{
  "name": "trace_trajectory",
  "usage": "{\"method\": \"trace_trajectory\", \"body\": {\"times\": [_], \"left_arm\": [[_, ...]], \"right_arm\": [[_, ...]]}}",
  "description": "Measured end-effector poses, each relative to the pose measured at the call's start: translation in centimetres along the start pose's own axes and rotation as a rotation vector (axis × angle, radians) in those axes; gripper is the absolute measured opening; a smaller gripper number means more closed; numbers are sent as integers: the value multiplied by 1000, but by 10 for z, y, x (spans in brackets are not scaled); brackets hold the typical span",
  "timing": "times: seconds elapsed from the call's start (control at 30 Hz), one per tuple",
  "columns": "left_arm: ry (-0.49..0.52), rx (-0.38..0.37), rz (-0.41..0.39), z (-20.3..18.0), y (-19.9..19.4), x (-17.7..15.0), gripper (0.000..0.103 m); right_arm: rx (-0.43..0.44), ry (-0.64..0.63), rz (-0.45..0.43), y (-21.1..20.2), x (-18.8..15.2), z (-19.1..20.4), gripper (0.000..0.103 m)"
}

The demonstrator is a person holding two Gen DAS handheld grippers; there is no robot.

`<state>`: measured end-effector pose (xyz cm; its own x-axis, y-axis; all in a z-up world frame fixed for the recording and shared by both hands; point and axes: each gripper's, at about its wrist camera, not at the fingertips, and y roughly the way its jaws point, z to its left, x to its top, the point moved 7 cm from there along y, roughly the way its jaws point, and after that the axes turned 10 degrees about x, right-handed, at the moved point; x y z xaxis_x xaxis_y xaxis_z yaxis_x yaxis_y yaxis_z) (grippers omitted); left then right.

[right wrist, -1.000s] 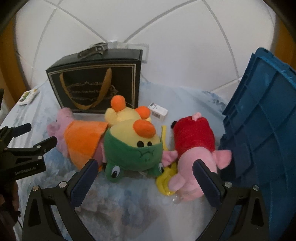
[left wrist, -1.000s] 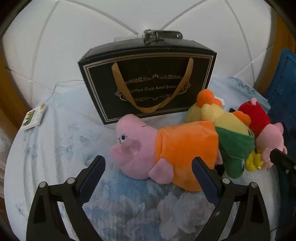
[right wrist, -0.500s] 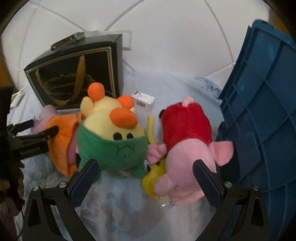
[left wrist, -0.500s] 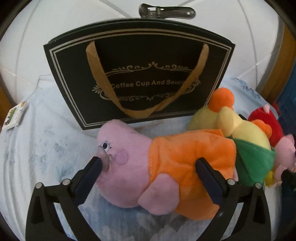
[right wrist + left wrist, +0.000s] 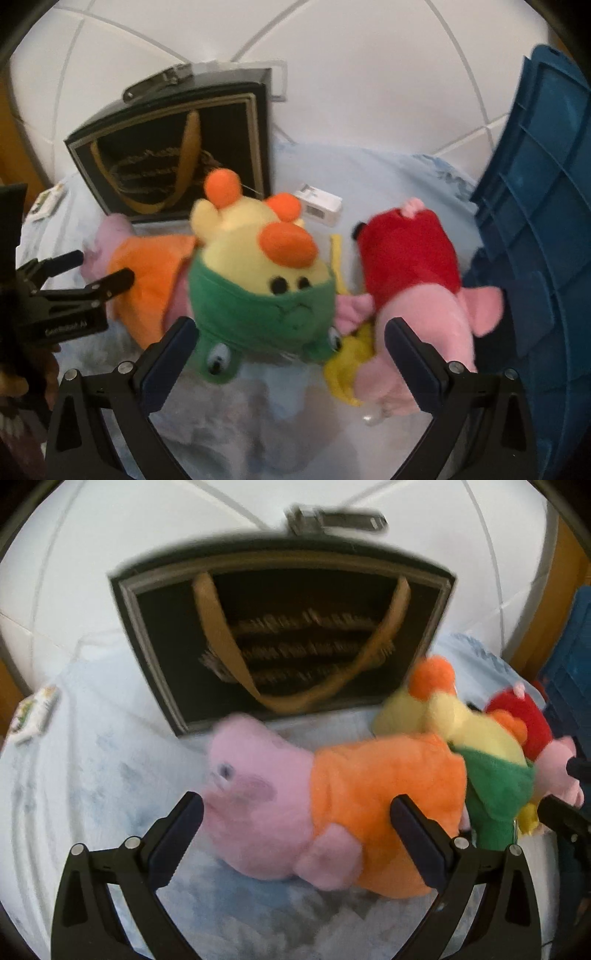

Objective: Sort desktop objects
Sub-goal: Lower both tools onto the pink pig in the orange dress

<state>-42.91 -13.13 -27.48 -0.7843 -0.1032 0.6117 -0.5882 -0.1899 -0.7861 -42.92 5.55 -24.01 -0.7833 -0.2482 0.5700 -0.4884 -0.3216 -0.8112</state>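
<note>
A pink pig plush in an orange dress (image 5: 332, 797) lies on the blue cloth between the fingers of my left gripper (image 5: 295, 816), which is open around it. A yellow and green plush (image 5: 266, 280) sits between the fingers of my right gripper (image 5: 288, 339), which is open. A pink pig plush in a red dress (image 5: 413, 280) lies to its right, by the right finger, with a yellow plush piece (image 5: 351, 362) under it. The left gripper (image 5: 92, 273) shows at the left of the right wrist view.
A black gift bag (image 5: 280, 627) with gold handles stands behind the plushes. A blue plastic crate (image 5: 535, 221) stands at the right. A small white box (image 5: 319, 205) lies behind the plushes. A small packet (image 5: 33, 712) lies far left.
Both grippers have moved forward and closer to the plushes. The orange-dress pig now sits between the left fingers, the yellow and green plush between the right fingers.
</note>
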Motion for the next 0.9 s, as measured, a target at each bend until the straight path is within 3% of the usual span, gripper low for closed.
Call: {"method": "trace_trajectory", "body": {"times": [0.07, 0.17, 0.23, 0.43, 0.63, 0.8, 0.9], "left_arm": [[-7, 25, -12, 10, 6, 13, 103], [12, 59, 63, 13, 48, 21, 103], [21, 37, 112, 11, 67, 14, 103], [6, -34, 54, 25, 6, -35, 103], [48, -11, 175, 43, -21, -104, 103], [56, 8, 104, 52, -56, -108, 103], [103, 15, 95, 52, -48, -104, 103]], "right_arm": [[7, 15, -25, 0, 6, 4, 103], [25, 47, -38, 2, 10, 8, 103], [28, 44, -30, 4, 7, 10, 103], [33, 14, 0, 0, -8, 16, 103], [141, 18, 23, -2, -28, 42, 103], [254, 15, 66, 6, -41, 73, 103], [304, 9, 117, 11, -52, 92, 103]]}}
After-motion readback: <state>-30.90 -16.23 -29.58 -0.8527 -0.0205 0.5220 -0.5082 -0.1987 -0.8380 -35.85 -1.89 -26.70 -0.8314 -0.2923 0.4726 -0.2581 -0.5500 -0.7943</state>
